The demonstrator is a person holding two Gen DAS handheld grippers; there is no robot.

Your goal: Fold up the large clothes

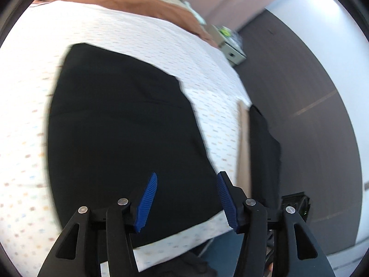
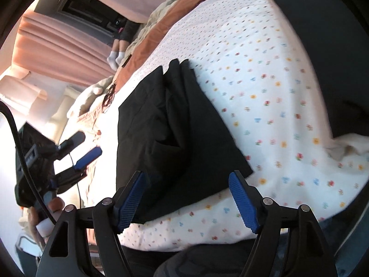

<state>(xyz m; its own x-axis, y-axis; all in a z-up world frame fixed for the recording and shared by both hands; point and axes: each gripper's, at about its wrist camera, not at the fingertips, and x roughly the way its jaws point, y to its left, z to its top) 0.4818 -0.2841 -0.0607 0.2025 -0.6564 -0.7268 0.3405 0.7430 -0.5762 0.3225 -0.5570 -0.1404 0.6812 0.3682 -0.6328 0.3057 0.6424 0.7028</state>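
A black garment (image 1: pixel 124 124) lies flat on the white flower-print bed sheet (image 1: pixel 30 106). My left gripper (image 1: pixel 187 180) is open and empty, just above the garment's near edge. In the right wrist view a folded black garment (image 2: pixel 170 133) lies on the same sheet (image 2: pixel 276 106), and my right gripper (image 2: pixel 187 183) is open and empty above its near edge. The left gripper also shows in the right wrist view (image 2: pixel 79 149), held in a hand at the left, jaws apart. More black cloth (image 2: pixel 327 53) lies at the upper right.
An orange-brown blanket (image 1: pixel 129 2) and beige bedding lie at the head of the bed. A small box (image 1: pixel 233 46) stands beyond the bed's right edge, over dark floor (image 1: pixel 306 106). Pink curtains (image 2: pixel 57 43) hang at the left. A person's legs in white socks (image 2: pixel 116 57) show far back.
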